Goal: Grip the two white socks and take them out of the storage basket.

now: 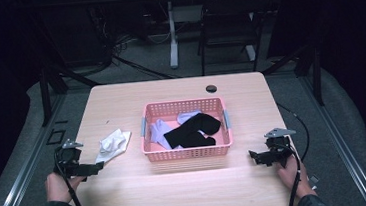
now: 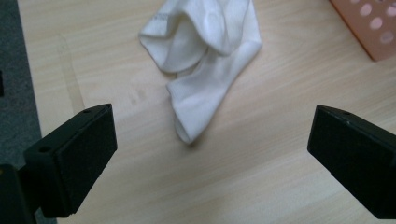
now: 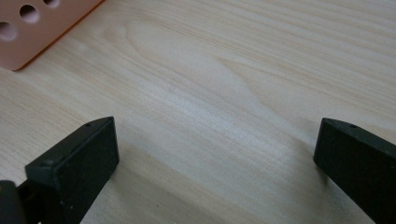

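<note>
A crumpled white sock (image 1: 114,143) (image 2: 205,70) lies on the wooden table, left of a pink basket (image 1: 188,153). Inside the basket are a black sock (image 1: 193,131) and a pale lilac one (image 1: 159,130). My left gripper (image 1: 96,167) (image 2: 210,130) is just short of the white sock's near end, open, with bare wood between its jaws. My right gripper (image 1: 254,156) (image 3: 217,140) rests right of the basket, also open over bare table. A corner of the basket (image 2: 373,28) (image 3: 32,28) shows in each gripper view.
A small black round cap (image 1: 211,88) is set in the table behind the basket. A dark folding chair (image 1: 229,23) and a white desk leg (image 1: 172,33) stand beyond the far edge. Cables trail from both grippers off the near edge.
</note>
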Demonstrator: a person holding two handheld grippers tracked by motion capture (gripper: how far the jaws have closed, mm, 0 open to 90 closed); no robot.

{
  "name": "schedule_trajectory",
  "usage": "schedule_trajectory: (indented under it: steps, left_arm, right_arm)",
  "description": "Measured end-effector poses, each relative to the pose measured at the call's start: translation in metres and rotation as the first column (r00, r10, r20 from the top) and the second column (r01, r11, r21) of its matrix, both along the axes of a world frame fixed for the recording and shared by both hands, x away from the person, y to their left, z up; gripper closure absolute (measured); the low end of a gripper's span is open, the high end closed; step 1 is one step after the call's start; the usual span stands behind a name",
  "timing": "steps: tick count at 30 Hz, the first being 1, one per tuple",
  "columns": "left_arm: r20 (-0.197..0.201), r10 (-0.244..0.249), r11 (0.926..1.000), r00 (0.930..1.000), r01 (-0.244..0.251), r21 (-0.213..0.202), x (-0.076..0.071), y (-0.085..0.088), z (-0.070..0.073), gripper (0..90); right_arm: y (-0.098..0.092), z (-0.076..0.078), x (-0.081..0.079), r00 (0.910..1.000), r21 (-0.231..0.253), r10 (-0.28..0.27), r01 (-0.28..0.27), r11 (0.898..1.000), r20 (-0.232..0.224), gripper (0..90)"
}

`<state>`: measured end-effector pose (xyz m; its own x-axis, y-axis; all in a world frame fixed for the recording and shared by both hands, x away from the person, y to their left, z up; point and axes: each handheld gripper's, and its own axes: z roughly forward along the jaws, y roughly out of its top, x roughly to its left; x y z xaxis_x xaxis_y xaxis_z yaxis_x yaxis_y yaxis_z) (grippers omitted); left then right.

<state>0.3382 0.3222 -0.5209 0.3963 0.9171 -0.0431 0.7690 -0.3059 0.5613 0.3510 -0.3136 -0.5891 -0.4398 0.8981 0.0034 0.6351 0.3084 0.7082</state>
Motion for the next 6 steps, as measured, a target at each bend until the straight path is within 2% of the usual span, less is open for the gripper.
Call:
schedule_trajectory:
  steps: [3,6]
  left_arm:
    - [-0.01,0.01,0.9997,0.9999,-0.01,-0.022,0.0028,0.0018,-0.004,0.3]
    - [-0.007,0.013,0.9997,0.9999,-0.013,-0.02,0.0047,0.0006,-0.0049,0.2]
  right_arm:
    - [0.0,0.0,0.0,1.0,0.0,0.0,0.0,1.0,0.0,0.0]
    - [0.0,0.0,0.0,1.0,0.0,0.0,0.0,1.0,0.0,0.0]
